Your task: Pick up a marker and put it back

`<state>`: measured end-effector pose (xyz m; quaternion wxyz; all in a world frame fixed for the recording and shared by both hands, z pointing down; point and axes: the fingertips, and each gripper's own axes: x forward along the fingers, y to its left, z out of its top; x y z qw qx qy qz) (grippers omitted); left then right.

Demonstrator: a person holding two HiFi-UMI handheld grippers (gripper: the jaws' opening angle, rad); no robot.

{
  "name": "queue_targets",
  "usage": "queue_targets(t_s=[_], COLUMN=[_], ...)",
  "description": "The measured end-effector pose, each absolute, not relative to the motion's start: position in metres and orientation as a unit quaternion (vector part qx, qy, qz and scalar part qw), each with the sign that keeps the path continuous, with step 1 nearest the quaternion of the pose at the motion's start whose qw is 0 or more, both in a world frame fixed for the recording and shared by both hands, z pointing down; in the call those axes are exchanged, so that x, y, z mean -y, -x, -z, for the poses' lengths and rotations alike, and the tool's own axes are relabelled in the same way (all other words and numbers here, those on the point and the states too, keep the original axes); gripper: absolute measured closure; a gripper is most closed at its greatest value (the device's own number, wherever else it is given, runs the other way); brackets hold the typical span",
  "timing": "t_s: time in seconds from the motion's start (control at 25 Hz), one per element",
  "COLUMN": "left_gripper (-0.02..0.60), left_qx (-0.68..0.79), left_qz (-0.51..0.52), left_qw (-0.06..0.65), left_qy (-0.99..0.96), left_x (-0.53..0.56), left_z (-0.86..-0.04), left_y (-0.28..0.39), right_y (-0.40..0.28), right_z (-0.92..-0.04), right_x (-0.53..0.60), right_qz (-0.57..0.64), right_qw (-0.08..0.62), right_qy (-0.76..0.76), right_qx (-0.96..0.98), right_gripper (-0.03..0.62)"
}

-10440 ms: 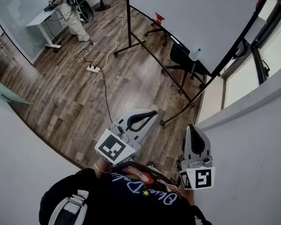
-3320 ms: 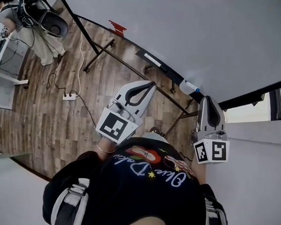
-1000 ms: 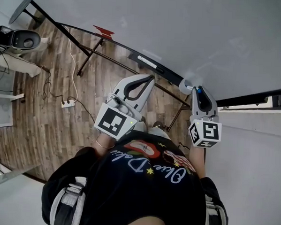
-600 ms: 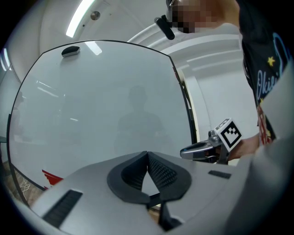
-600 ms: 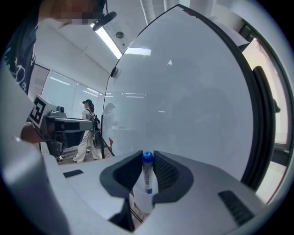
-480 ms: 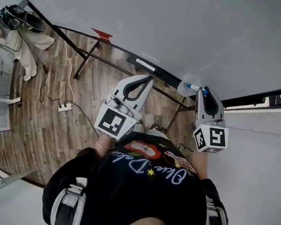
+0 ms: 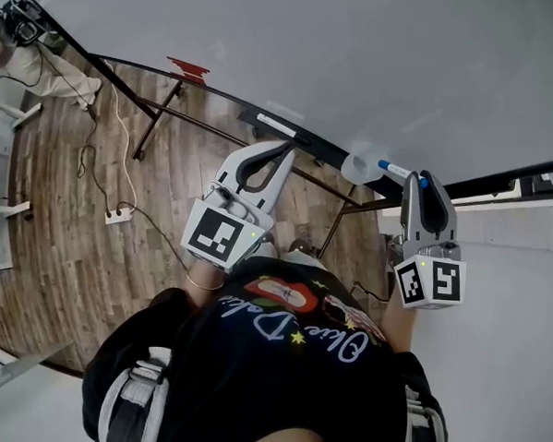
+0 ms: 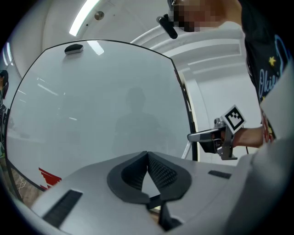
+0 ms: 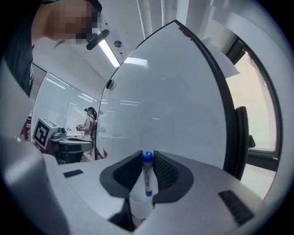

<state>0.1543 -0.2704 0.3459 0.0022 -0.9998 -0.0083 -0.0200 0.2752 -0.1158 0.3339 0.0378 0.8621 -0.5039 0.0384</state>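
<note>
A white marker [image 9: 147, 178] with a blue cap stands upright between the pads of my right gripper [image 9: 147, 159], which is shut on it. In the head view the marker [image 7: 397, 170] sticks out from the right gripper [image 7: 419, 182], just right of and above a white cup [image 7: 357, 166] fixed at the whiteboard's lower edge. The same cup [image 9: 139, 203] shows below the jaws in the right gripper view. My left gripper [image 7: 278, 152] hangs level in front of the board, its tips [image 8: 147, 154] touching, shut and empty.
A large whiteboard [image 7: 359, 63] on a black wheeled stand fills the space ahead, with a ledge holding a white eraser [image 7: 273, 125]. A red flag-like piece [image 7: 187, 68] sits at the board's left. A power strip and cables [image 7: 117, 214] lie on the wooden floor.
My right gripper has risen and drifted right, away from the white cup, with the marker in its jaws. The left gripper has stayed where it was.
</note>
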Motion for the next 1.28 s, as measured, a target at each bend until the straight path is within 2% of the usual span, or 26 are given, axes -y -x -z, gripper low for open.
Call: queue_targets(t_s=[0.52,1.28], left_gripper=[0.578,0.578], left_qx=[0.015,0.018], left_qz=[0.023,0.029], left_qw=[0.011,0.018], left_qy=[1.000,0.999], left_x=[0.270,0.270], left_z=[-0.347,-0.347], left_y=[-0.161,-0.163], right_y=[-0.283,-0.284], right_z=[-0.311,-0.313], right_x=[0.074,0.074], right_qz=[-0.023,-0.030], right_qw=[0.014,-0.014], right_qy=[-0.886,-0.883], right_qx=[0.463,0.468], right_gripper=[0.522,0.522])
